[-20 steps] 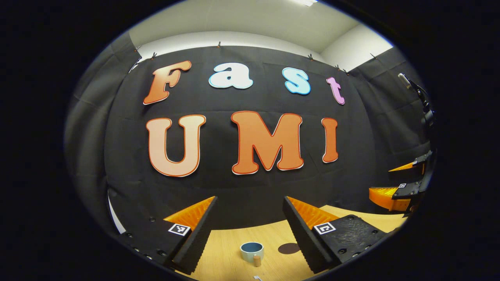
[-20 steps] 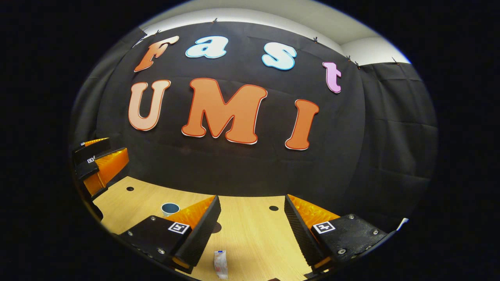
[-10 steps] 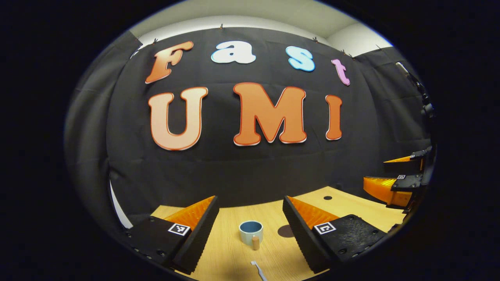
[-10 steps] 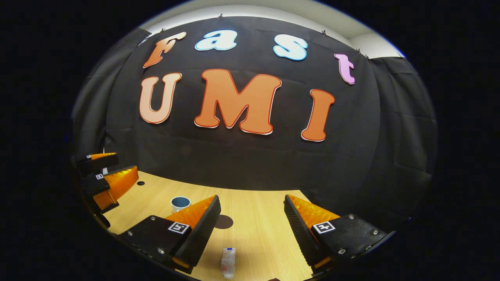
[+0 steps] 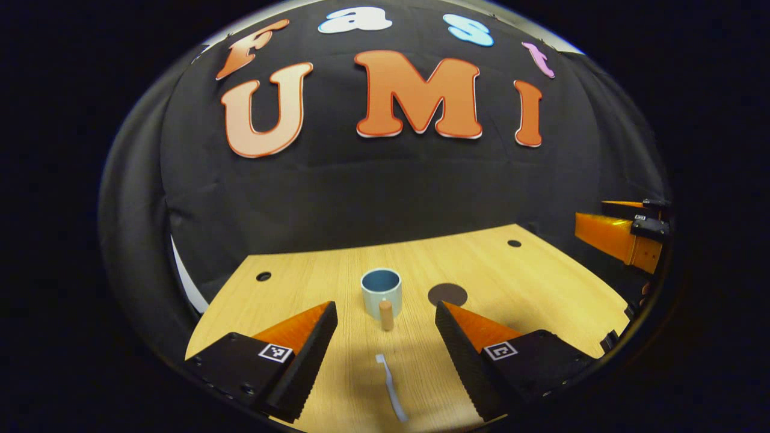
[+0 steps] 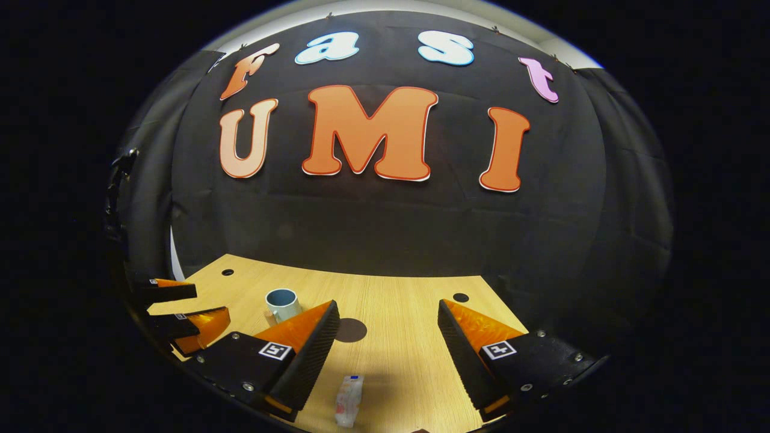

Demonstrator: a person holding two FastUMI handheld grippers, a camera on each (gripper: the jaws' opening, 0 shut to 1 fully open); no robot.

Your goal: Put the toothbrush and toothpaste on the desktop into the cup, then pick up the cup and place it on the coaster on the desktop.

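Observation:
A pale cup (image 5: 381, 293) with a blue inside and a wooden handle stands upright on the wooden desktop (image 5: 517, 282). To its right lies a dark round coaster (image 5: 447, 294). A white toothbrush (image 5: 390, 388) lies on the desk between the fingers of my left gripper (image 5: 385, 310), which is open and above it. In the right gripper view a small toothpaste tube (image 6: 349, 400) lies on the desk below my open right gripper (image 6: 388, 310). The cup (image 6: 282, 304) and coaster (image 6: 351, 329) sit to its left.
Small round holes (image 5: 263, 276) mark the desktop near its back corners. The right gripper (image 5: 619, 231) shows at the far right of the left gripper view; the left gripper (image 6: 180, 307) shows at the far left of the right gripper view. The black cloth wall stands behind the desk.
Both cameras have tilted down toward the desk. More of the desktop shows, and the toothbrush has come into view between the left fingers. The toothpaste stays under the right gripper.

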